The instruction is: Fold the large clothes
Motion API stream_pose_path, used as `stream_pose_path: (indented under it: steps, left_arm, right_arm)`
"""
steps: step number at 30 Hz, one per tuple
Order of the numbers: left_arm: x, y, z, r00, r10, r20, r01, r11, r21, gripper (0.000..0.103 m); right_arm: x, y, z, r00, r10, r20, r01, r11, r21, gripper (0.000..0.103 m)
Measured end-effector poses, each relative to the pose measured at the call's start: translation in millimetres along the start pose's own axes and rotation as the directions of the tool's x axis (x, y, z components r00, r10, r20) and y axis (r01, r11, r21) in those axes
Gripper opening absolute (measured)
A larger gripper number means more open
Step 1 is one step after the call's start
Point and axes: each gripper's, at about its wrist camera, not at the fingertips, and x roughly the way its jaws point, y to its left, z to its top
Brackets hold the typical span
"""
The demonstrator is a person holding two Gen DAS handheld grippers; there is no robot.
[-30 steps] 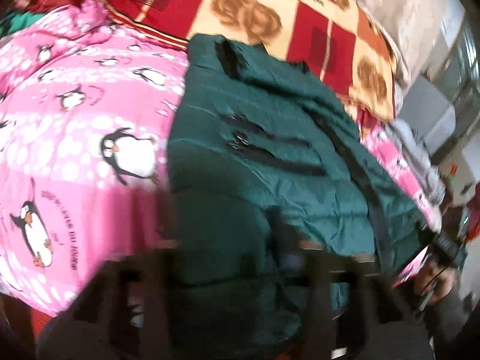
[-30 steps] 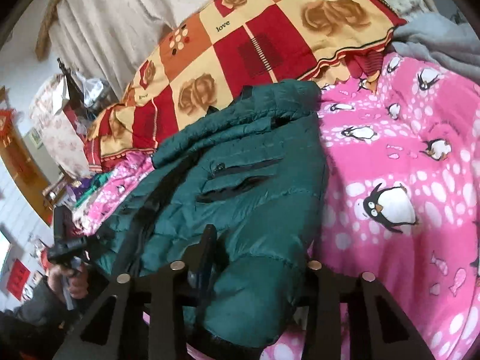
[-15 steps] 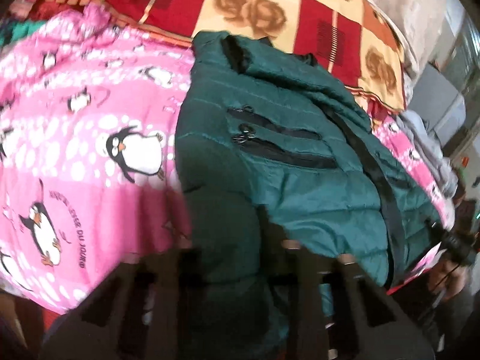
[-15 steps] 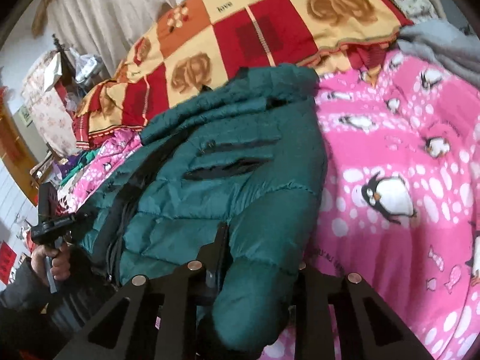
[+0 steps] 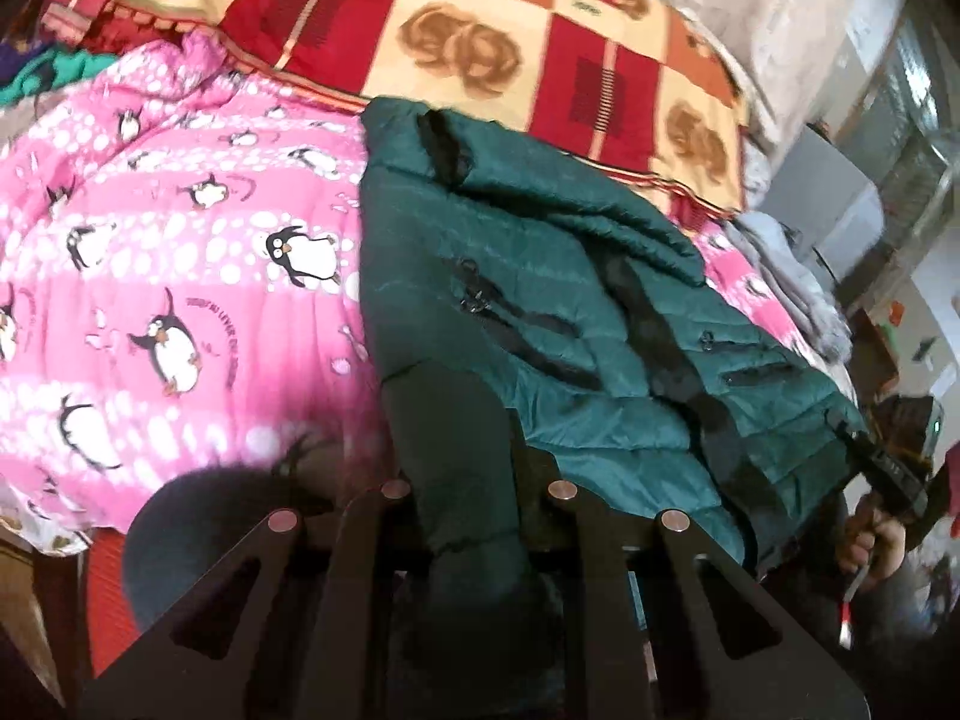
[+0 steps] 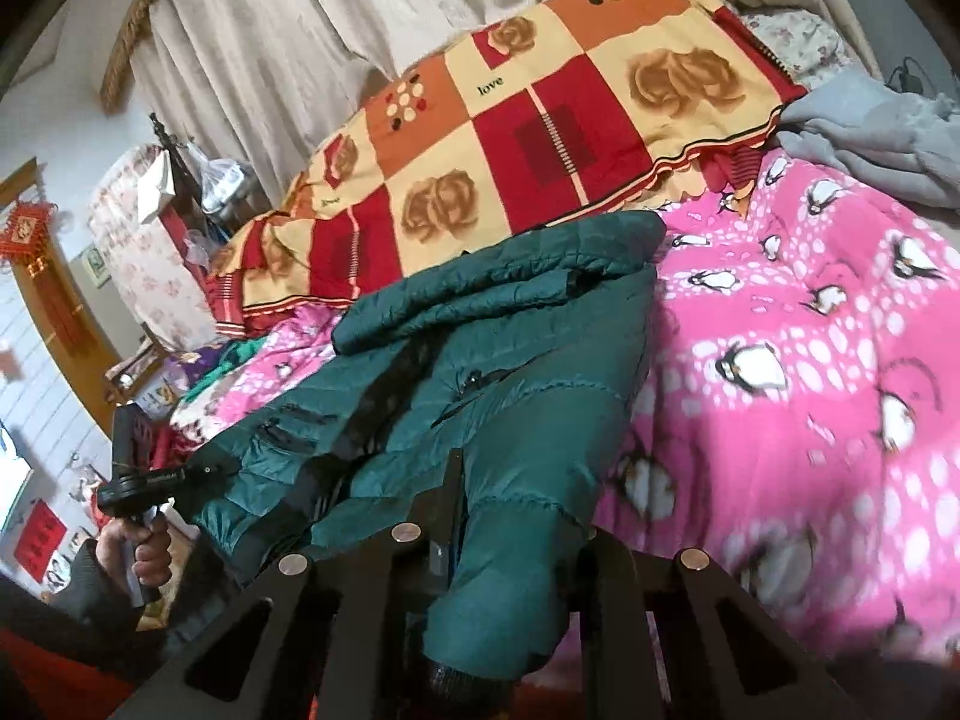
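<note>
1. green puffer jacket lies on pink penguin quilt, collar toward checked blanket
2. left gripper clenched on one sleeve; right gripper clenched on the other
3. versus a second ago, sleeves are drawn nearer the quilt's front edge; likely the sleeve fold starting

Left tongs clamped on a jacket sleeve, fabric bunched between the fingers, at the jacket's near left edge. Right tongs likewise closed on the other sleeve at the jacket's near right edge. Both point along the jacket toward its collar. Left hand and right hand grip the handles just off the jacket's hem.
</note>
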Motion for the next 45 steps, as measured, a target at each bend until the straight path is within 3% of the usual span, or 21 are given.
stream_pose_path:
  steps: [5,11,22,30,38,45]
  left_arm:
    - [-41.0,-24.2,-14.1,0.999,-0.047,0.024,0.045,0.997,0.067,0.012]
    - [-83.4,-32.2,-4.0,0.983,-0.144,0.111,0.145,0.989,0.003,0.012]
    - [-97.7,-49.5,63.9,0.944,-0.111,0.311,0.124,0.992,-0.023,0.012]
    - [-46.6,-41.5,115.0,0.939,-0.062,0.338,0.114,0.984,-0.135,0.012]
    - [41.6,-36.5,182.0,0.944,0.088,0.319,-0.056,0.993,-0.109,0.012]
    - [140.3,-11.1,204.7,0.953,0.195,0.231,-0.175,0.979,-0.105,0.013]
  right_arm:
    - [-46.8,12.4,-10.4,0.999,0.031,0.042,-0.033,0.999,0.038,0.014]
    - [-94.2,31.0,4.7,0.988,0.065,0.139,-0.068,0.998,0.017,0.014]
    - [-90.8,43.8,55.6,0.958,0.071,0.277,-0.064,0.997,-0.035,0.014]
    - [-45.9,16.8,101.7,0.953,-0.02,0.304,0.0,0.998,0.065,0.014]
    - [47.2,-22.4,160.1,0.951,-0.152,0.269,0.116,0.983,0.145,0.014]
    - [136.8,-58.5,176.9,0.948,-0.266,0.175,0.235,0.955,0.179,0.014]
